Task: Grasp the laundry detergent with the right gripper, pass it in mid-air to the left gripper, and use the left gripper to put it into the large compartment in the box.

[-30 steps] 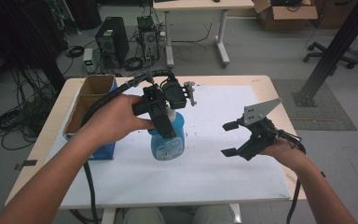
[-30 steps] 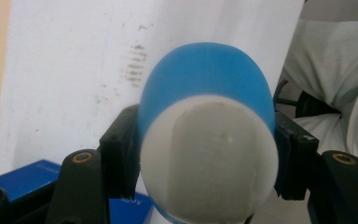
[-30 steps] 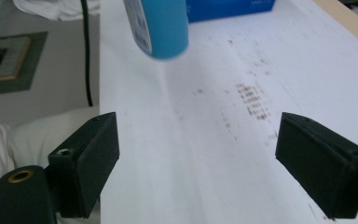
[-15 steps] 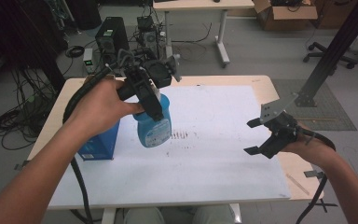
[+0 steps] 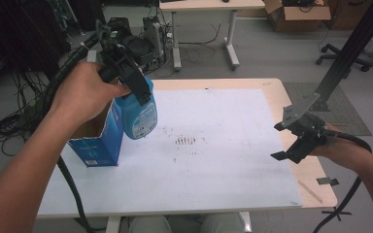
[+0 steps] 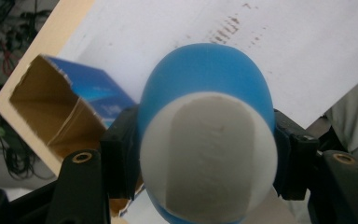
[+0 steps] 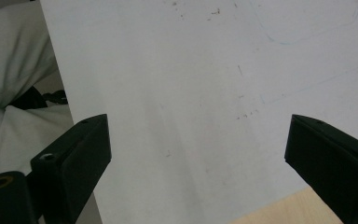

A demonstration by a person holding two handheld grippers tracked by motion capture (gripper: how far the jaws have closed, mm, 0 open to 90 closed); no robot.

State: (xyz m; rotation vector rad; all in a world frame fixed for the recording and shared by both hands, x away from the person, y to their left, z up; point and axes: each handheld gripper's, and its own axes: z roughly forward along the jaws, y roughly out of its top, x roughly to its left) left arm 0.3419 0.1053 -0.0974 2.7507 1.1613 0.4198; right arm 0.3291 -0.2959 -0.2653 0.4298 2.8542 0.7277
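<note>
Right tongs: near the table's right edge, above the white sheet, jaws spread wide and just been opening, nothing between them. Right gripper view confirms: two black jaws far apart over bare sheet.

Left tongs: clenched on the blue bottle, held clear of the table at its left side. Left gripper view: both jaws press the bottle's sides; the bottle's blue body and pale end sit square between them.

Blue carton: stands on the sheet's left part, top open, brown inside. Bottle hangs just beside and above its open top, at the right.

Sheet centre: a patch of small dark marks.
</note>
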